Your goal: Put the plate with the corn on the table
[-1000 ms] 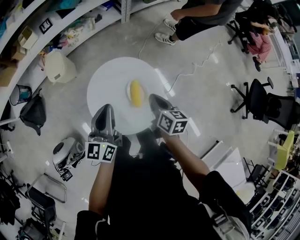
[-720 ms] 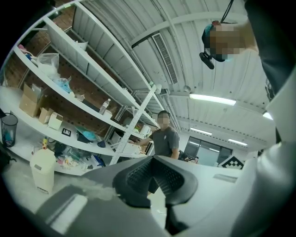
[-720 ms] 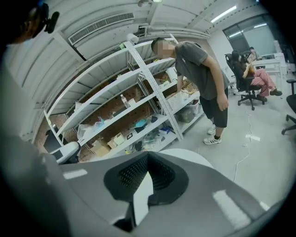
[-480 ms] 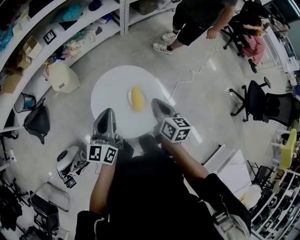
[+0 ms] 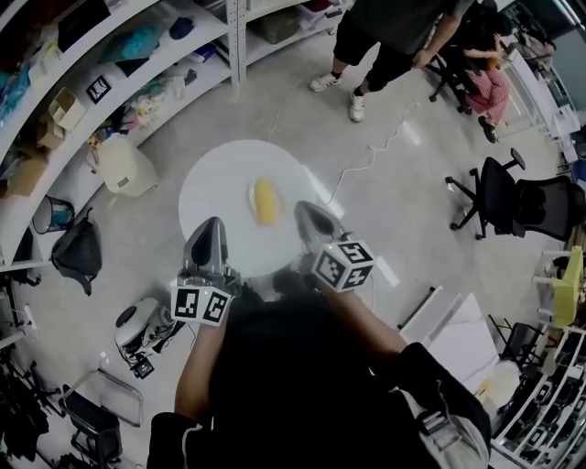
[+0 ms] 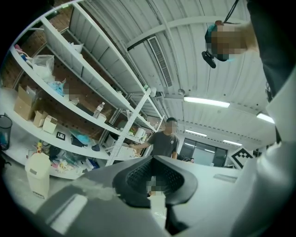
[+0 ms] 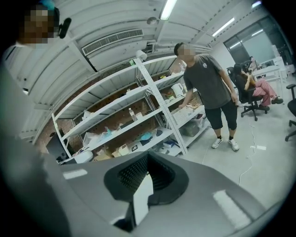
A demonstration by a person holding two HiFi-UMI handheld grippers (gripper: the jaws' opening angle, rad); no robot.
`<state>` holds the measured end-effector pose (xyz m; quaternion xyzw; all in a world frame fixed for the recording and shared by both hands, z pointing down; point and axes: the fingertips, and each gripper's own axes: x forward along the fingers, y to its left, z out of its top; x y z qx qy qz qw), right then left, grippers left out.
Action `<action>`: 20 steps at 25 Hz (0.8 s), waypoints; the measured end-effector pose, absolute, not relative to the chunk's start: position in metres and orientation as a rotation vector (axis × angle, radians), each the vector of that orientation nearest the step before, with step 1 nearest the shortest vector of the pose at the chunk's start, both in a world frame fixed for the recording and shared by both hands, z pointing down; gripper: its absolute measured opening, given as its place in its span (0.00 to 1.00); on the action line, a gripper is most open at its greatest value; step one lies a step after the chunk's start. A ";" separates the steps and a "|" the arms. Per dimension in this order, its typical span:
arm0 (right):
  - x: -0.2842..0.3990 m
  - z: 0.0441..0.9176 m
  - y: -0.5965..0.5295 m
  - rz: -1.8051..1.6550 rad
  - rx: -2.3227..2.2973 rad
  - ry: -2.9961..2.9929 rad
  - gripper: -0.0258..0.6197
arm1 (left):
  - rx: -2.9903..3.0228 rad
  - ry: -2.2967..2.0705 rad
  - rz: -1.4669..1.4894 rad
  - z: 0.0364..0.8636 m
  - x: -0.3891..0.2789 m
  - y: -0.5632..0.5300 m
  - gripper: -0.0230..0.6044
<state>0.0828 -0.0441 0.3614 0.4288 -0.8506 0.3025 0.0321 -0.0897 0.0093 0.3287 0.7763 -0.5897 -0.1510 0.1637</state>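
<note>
A small white plate carrying a yellow corn cob lies on the round white table, right of its middle. My left gripper is shut and empty, over the table's near edge, left of the plate and apart from it. My right gripper is also shut and empty, just right of the plate and not touching it. Each gripper view looks out level across the room over closed jaws, the left gripper and the right gripper; neither shows plate or table.
A person stands beyond the table by white shelving. A white bin and black bag sit on the floor left, a cable runs right of the table, and office chairs stand further right.
Both grippers have risen a little and drawn slightly back from the plate, which stays on the table. The standing person has walked a few steps to the right.
</note>
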 end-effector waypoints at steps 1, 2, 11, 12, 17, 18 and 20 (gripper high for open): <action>0.083 0.359 -0.044 0.924 1.320 -2.626 0.05 | 2.218 -1.680 -0.432 0.328 -0.089 0.008 0.04; 0.083 0.357 -0.044 0.917 1.318 -2.633 0.05 | 2.223 -1.678 -0.434 0.327 -0.088 0.007 0.04; 0.082 0.345 -0.042 0.874 1.324 -2.670 0.05 | 2.245 -1.665 -0.433 0.322 -0.083 0.004 0.04; 0.082 0.345 -0.042 0.872 1.326 -2.671 0.05 | 2.246 -1.664 -0.432 0.322 -0.083 0.004 0.04; 0.083 0.343 -0.043 0.864 1.329 -2.676 0.05 | 2.247 -1.663 -0.429 0.322 -0.083 0.004 0.04; 0.083 0.343 -0.042 0.863 1.329 -2.677 0.05 | 2.247 -1.662 -0.429 0.323 -0.083 0.004 0.04; 0.082 0.342 -0.042 0.861 1.330 -2.679 0.05 | 2.247 -1.659 -0.428 0.323 -0.084 0.004 0.04</action>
